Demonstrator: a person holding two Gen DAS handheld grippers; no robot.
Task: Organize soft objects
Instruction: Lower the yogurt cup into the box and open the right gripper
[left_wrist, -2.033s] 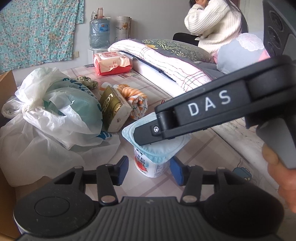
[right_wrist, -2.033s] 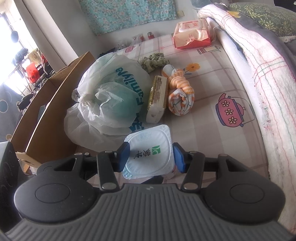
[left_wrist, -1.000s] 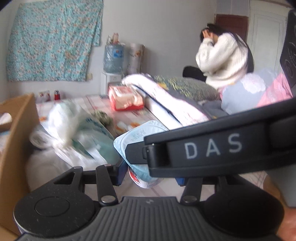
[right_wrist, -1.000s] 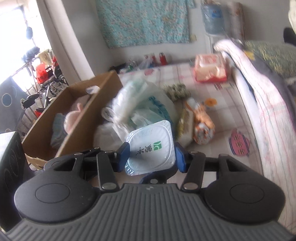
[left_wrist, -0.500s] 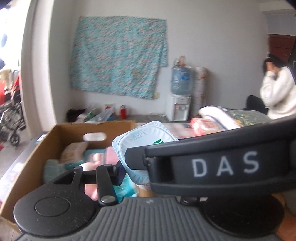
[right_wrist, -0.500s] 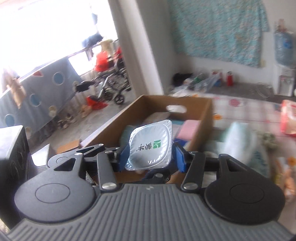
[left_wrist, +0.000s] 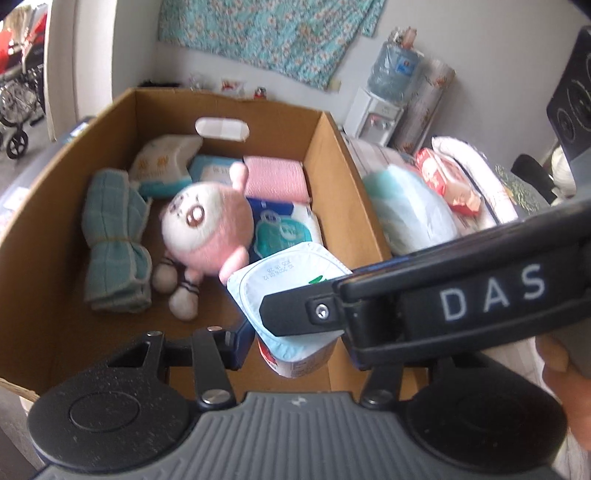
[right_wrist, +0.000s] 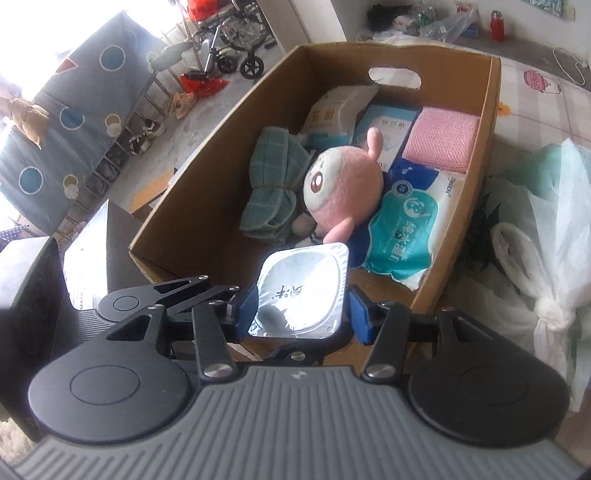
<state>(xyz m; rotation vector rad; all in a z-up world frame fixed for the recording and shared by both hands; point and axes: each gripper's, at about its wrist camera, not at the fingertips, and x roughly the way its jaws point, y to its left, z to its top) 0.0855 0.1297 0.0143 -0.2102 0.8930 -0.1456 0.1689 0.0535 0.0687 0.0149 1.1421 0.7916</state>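
A white yogurt cup (left_wrist: 291, 295) with a foil lid (right_wrist: 303, 291) is held over the near end of an open cardboard box (left_wrist: 332, 173). My left gripper (left_wrist: 295, 343) and my right gripper (right_wrist: 301, 314) are both shut on the cup, the right one crossing above the left. The box (right_wrist: 487, 122) holds a pink plush toy (left_wrist: 207, 229), a folded teal towel (left_wrist: 114, 243), a pink cloth (left_wrist: 275, 179) and several tissue packs (right_wrist: 406, 229). The plush also shows in the right wrist view (right_wrist: 343, 184).
White and teal plastic bags (right_wrist: 546, 221) lie on the patterned surface right of the box. A red tissue pack (left_wrist: 447, 181) and bedding (left_wrist: 476, 173) lie beyond. A water dispenser (left_wrist: 380, 107) stands by the wall. A wheelchair (right_wrist: 229, 51) is on the floor left.
Both grippers have carried the yogurt cup left from the bags, and now tilt down over the box so its contents are in full view.
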